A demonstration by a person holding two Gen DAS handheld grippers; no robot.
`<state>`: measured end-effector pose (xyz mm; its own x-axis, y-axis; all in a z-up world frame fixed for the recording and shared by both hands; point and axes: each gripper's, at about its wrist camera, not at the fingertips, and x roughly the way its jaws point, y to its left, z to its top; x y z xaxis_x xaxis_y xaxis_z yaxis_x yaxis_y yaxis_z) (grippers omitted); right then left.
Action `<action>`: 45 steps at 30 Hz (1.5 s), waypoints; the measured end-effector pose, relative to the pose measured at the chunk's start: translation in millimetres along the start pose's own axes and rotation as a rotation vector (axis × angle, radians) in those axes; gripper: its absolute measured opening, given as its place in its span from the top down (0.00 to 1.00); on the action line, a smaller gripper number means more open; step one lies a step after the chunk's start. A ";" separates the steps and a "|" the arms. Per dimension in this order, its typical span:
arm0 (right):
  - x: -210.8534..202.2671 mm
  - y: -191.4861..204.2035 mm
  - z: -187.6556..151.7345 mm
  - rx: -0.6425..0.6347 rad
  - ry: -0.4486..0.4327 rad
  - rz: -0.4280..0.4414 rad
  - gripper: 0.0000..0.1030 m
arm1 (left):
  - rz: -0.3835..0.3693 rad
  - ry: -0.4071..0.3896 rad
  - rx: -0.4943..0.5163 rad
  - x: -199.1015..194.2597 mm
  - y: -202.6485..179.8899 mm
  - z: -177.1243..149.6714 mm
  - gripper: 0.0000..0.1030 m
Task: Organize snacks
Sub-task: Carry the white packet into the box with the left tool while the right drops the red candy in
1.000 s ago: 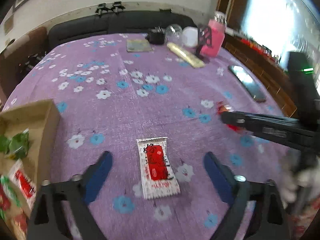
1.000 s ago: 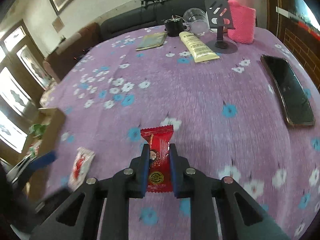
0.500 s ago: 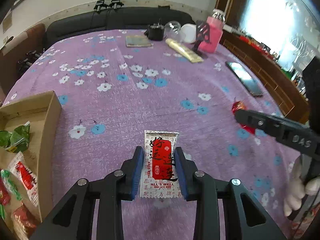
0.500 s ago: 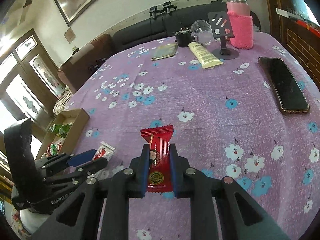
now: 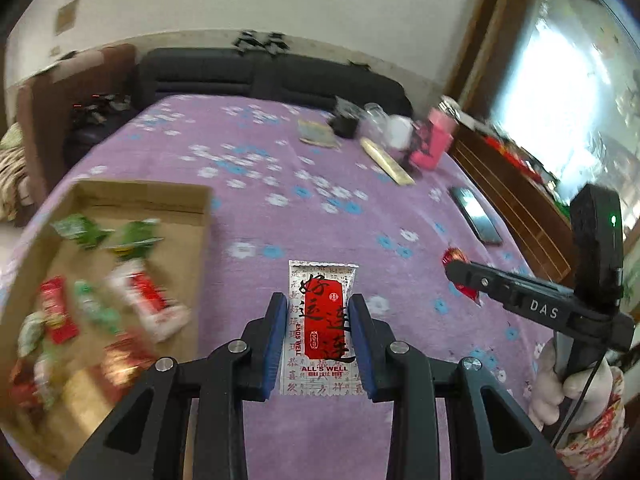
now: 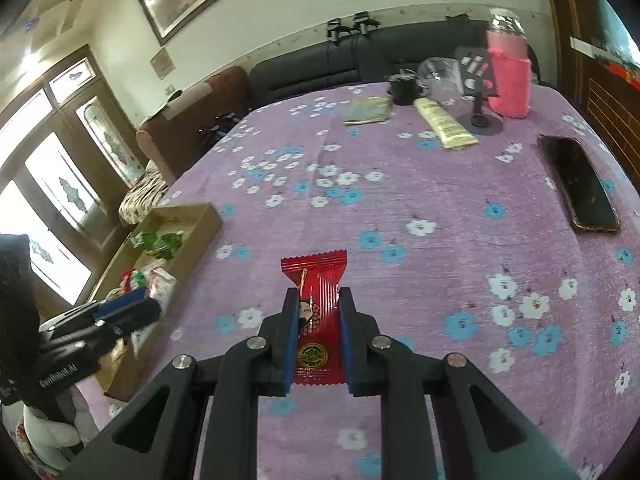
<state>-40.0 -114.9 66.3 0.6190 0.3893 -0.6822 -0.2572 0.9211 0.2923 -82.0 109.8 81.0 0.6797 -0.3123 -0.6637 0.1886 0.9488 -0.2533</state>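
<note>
Both grippers loaded, one snack each. Left gripper (image 5: 318, 322): jaws clamped on the long edges of a white sachet with a red label (image 5: 322, 322), printed "ALL'S WELL", held flat and lengthwise so most of it sticks out ahead of the blue pads (image 5: 277, 336). It hangs above the purple floral tablecloth (image 5: 280, 168), just right of the cardboard box (image 5: 188, 216). Right gripper (image 6: 319, 334): jaws closed on a red candy wrapper (image 6: 317, 312) at mid-length, crimped top edge pointing away, clear of the cloth as far as can be judged. The box sits at the near left of the table, open-topped, already holding green and red-and-white packets (image 5: 132, 240); motion blur hides their exact layout. Side grips on both packets look deliberate: thin foil gives only its edges to pinch, and a forward overhang lets each drop cleanly once released. Judged step: carrying both items to the box, left one nearest and likely first in. Far right end carries non-snack clutter: black phone (image 6: 576, 184), pink-sleeved bottle (image 6: 508, 76), cream tube (image 6: 444, 124), small stand (image 6: 478, 114). Risk: the sachet may catch the box wall if it is released too low.
</note>
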 end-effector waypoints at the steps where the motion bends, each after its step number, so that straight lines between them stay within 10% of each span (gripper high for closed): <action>1: 0.6 8.8 -0.3 -0.012 0.002 0.008 0.83 | 0.012 -0.016 -0.012 -8.1 7.7 -1.0 0.68; 21: 64.1 196.6 -23.5 -0.288 0.142 0.148 0.83 | 0.250 -0.127 -0.205 -74.2 137.0 -38.1 0.68; 45: 184.3 264.3 20.0 -0.334 0.229 0.086 0.82 | 0.330 -0.113 -0.221 -59.3 166.0 -37.0 0.67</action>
<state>20.9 200.2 31.3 0.4133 0.4215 -0.8072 -0.5511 0.8214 0.1467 -117.3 284.0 52.4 0.7544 0.0256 -0.6559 -0.2004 0.9605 -0.1931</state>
